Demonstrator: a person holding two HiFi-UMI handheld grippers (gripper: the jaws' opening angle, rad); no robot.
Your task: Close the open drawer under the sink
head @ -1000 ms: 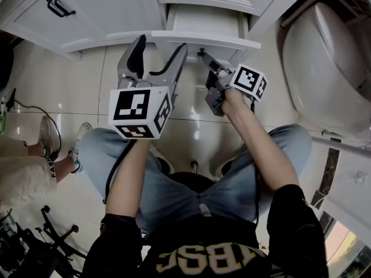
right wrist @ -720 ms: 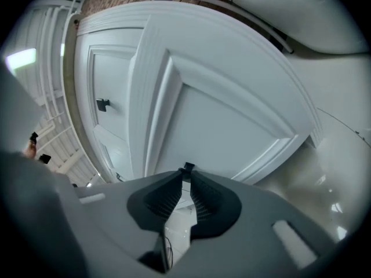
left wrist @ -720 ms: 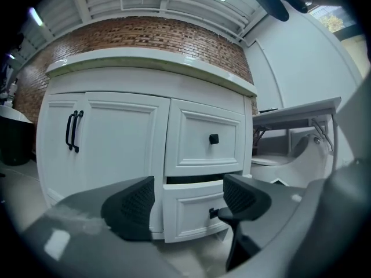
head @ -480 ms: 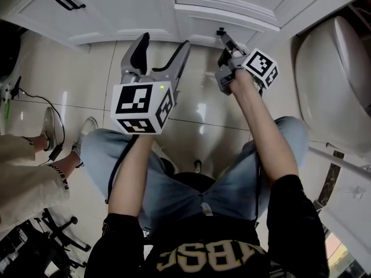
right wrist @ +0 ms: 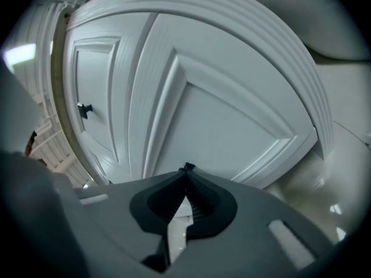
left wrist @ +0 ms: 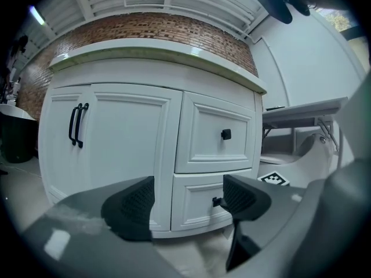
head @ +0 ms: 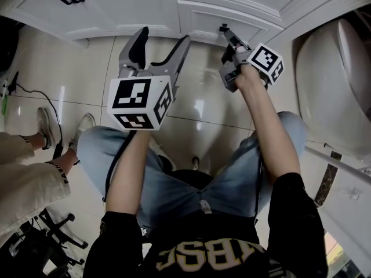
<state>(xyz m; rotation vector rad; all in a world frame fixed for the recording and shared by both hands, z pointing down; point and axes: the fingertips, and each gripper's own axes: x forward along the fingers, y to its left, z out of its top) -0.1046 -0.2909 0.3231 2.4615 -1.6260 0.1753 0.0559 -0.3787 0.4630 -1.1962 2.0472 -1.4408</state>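
I held the right gripper (head: 224,29) with jaws together, tips at the knob (right wrist: 186,167) of the lower drawer (left wrist: 196,191) (flush with cabinet (left wrist: 127,132)). Left gripper (head: 164,37) hovered beside, jaws apart, empty.

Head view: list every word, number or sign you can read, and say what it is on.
"ABS" then an unclear letter: black shirt, cut by the lower edge.
Print on the dark band at the bystander's ankle: too small to read.
Marker cubes: square patterns only, no letters.
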